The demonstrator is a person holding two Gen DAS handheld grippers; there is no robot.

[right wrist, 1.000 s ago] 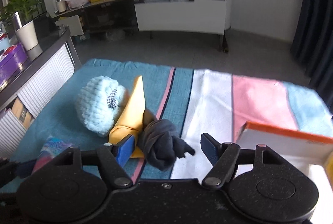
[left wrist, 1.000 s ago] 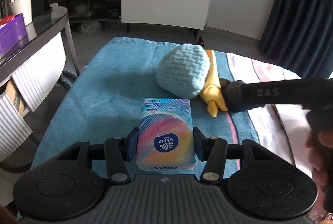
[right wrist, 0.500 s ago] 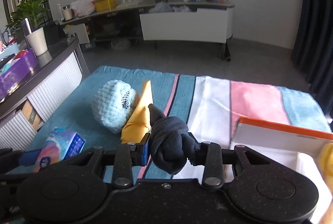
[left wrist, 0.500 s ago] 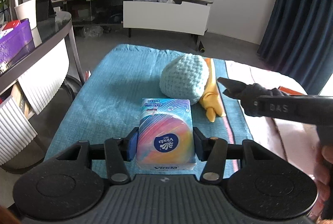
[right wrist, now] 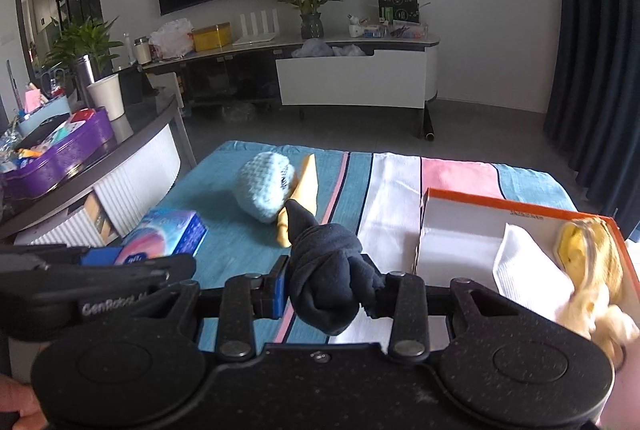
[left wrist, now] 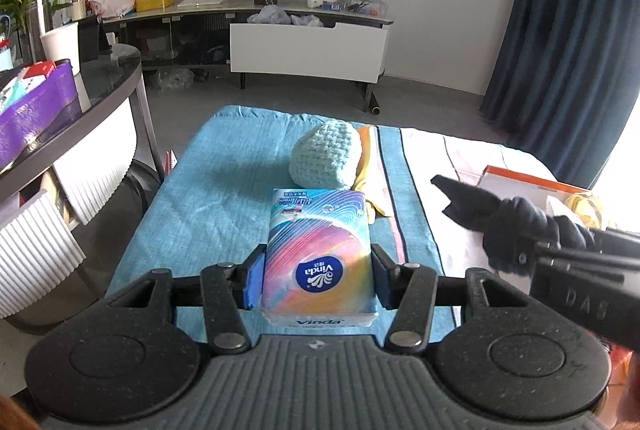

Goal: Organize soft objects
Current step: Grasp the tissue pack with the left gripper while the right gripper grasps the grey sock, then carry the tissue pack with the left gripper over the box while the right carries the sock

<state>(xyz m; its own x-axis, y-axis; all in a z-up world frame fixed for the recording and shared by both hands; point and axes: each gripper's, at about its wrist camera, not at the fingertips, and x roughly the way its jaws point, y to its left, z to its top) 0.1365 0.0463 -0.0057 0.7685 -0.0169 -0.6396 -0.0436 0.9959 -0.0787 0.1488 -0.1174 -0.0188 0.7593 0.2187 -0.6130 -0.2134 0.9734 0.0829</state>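
Note:
My left gripper [left wrist: 316, 280] is shut on a rainbow-coloured Vinda tissue pack [left wrist: 320, 254] and holds it above the blue cloth; the pack also shows in the right wrist view [right wrist: 166, 236]. My right gripper [right wrist: 330, 288] is shut on a dark knotted sock bundle [right wrist: 326, 272], lifted off the table; the bundle also shows in the left wrist view [left wrist: 516, 226]. A light-blue knitted hat [left wrist: 326, 154] and a yellow cloth [left wrist: 370, 166] lie on the table beyond. An orange-rimmed box [right wrist: 520, 214] at right holds a white cloth [right wrist: 528, 270] and a yellow soft item [right wrist: 588, 250].
A striped cloth [right wrist: 396, 182] covers the table. A dark side table [left wrist: 80, 106] with a purple tin [left wrist: 36, 110] stands at left. A TV cabinet [left wrist: 308, 46] and dark curtains [left wrist: 560, 42] are behind.
My right gripper shut on the dark sock bundle and lifted it up and back towards the right, away from the yellow cloth. My left gripper rose with the tissue pack.

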